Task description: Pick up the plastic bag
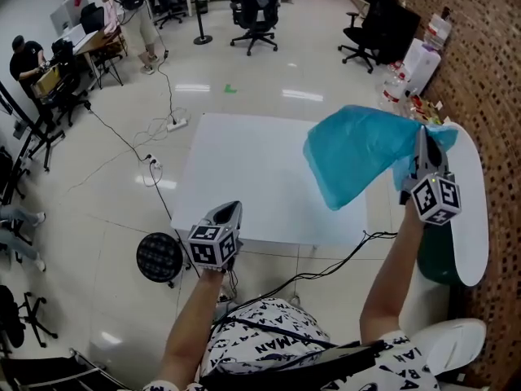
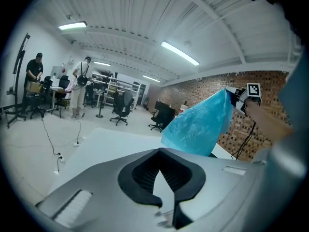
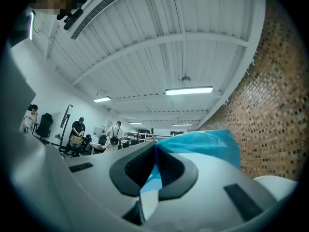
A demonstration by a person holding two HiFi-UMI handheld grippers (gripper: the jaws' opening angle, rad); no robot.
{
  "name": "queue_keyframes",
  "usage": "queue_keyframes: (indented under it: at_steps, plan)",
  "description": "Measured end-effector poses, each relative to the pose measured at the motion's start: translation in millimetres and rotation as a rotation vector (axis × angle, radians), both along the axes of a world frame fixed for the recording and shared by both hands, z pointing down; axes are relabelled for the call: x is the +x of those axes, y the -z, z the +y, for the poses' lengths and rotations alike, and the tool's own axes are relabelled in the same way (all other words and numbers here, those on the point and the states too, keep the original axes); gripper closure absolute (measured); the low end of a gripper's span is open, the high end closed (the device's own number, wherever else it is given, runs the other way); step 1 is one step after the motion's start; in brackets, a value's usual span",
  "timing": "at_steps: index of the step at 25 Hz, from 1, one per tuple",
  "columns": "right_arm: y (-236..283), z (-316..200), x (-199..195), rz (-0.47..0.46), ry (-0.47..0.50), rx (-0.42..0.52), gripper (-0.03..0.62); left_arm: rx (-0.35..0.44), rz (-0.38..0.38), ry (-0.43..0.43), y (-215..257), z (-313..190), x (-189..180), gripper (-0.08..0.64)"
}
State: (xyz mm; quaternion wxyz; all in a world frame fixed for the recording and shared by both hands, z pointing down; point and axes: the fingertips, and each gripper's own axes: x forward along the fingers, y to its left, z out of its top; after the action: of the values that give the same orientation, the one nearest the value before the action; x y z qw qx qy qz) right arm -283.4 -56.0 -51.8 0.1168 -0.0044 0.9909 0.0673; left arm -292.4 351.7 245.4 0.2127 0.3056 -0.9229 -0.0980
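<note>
A blue plastic bag (image 1: 358, 153) hangs in the air above the right part of the white table (image 1: 244, 177). My right gripper (image 1: 422, 137) is shut on the bag's upper right corner and holds it up. In the right gripper view the blue film (image 3: 207, 144) runs in between the closed jaws of the right gripper (image 3: 155, 148). From the left gripper view the bag (image 2: 198, 127) hangs to the right, and the right gripper (image 2: 237, 96) pinches its top. My left gripper (image 1: 232, 212) stays at the table's near edge, apart from the bag, with its jaws together and nothing in them.
A round white tabletop (image 1: 474, 218) stands at the right by the brick wall (image 1: 488, 47). A black round fan (image 1: 159, 257) and cables (image 1: 155, 129) lie on the floor at the left. Office chairs (image 1: 256, 10) and people at desks (image 1: 32, 63) are farther back.
</note>
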Motion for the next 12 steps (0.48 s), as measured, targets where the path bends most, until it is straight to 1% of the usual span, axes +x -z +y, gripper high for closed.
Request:
queue_keyframes:
  at_steps: [6, 12]
  plan:
    - [-9.9, -13.8, 9.1, 0.005, -0.027, -0.025, 0.589, -0.001, 0.0, -0.001, -2.5, -4.1, 1.8, 0.56]
    - [-12.7, -36.8, 13.3, 0.032, -0.079, -0.013, 0.589, -0.001, 0.006, 0.007, -4.3, 0.7, 8.1, 0.56]
